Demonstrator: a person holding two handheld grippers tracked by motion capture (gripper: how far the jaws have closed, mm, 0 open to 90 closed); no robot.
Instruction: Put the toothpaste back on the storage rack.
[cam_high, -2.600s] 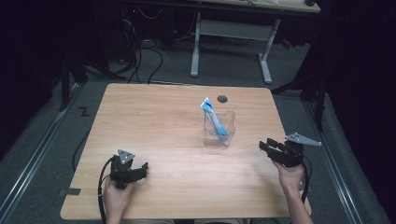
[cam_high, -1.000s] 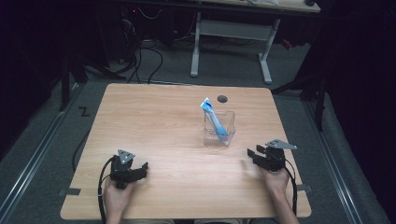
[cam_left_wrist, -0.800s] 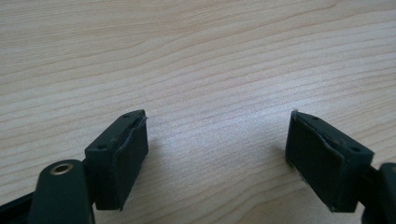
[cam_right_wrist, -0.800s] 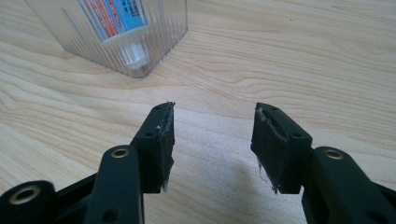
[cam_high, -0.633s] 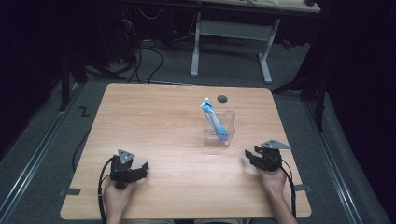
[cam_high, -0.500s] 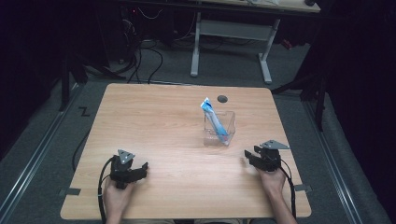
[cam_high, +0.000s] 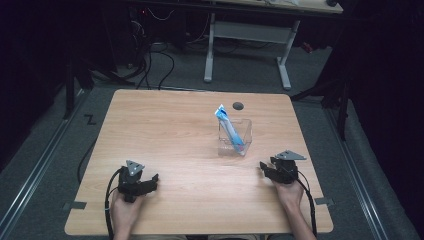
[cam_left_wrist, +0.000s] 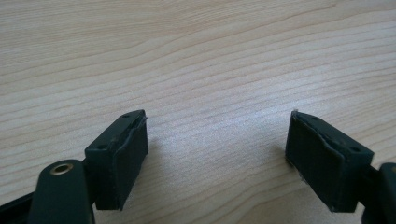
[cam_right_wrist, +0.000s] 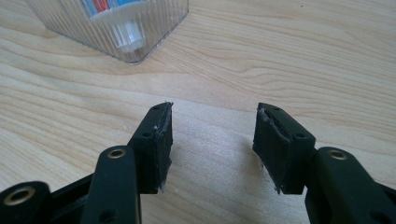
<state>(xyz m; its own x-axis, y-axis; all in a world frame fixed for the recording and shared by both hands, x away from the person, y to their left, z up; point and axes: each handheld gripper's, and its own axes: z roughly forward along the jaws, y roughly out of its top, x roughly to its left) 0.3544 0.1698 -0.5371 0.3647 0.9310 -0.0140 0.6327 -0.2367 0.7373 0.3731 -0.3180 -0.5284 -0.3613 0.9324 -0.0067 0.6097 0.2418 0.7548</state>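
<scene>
Both grippers released: left gripper (cam_high: 150, 181), right gripper (cam_high: 264, 167) jaws just opening, nothing between. Clear container (cam_right_wrist: 116, 28) top cropped; contents possibly toothpaste tube (cam_high: 229, 127).

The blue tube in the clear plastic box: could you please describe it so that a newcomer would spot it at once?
On the light wooden table, look right of centre, just in front of the small dark round hole. There stands a clear ribbed plastic box, and leaning inside it is the blue tube with a flat crimped top, the only coloured thing there.
</scene>
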